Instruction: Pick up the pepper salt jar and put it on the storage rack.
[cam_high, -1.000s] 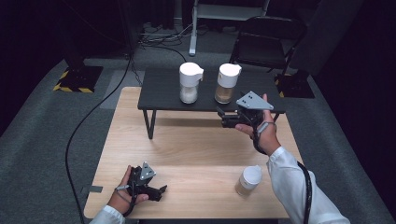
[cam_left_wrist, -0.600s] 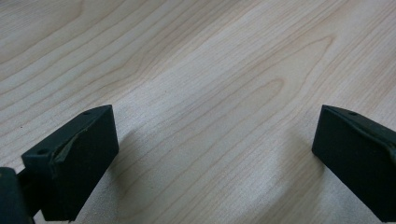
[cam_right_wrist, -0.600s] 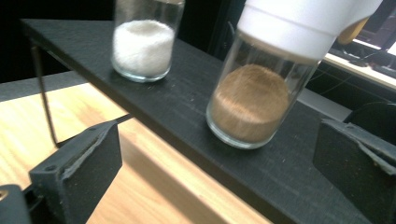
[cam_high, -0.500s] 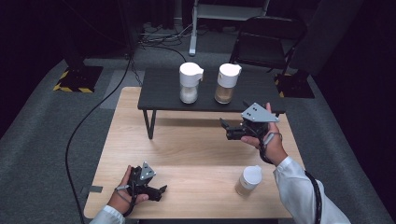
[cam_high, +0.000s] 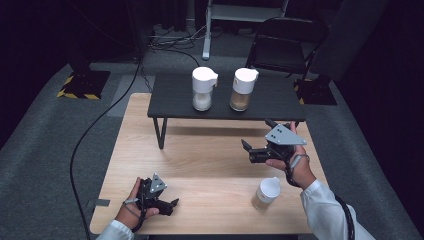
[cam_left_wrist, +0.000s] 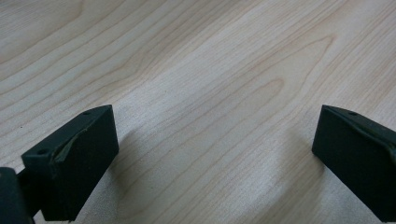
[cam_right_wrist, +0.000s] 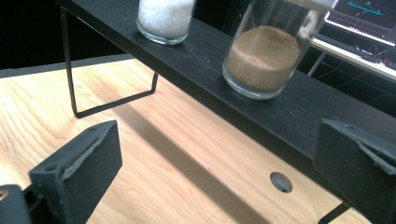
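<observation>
Brown-filled jar (cam_high: 243, 90) beside white-filled jar (cam_high: 203, 89)

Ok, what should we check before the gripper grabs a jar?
1. Right hand-held gripper open: ok, jaws stand wide apart.
2. Nothing held in it: ok.
3. Brown-powder jar upright on the black shelf: ok.
4. White-powder jar upright, apart from the brown one: ok.
5. Left hand-held gripper open, low over the wooden table: ok.
6. Jar lids on tight: cannot tell.
</observation>
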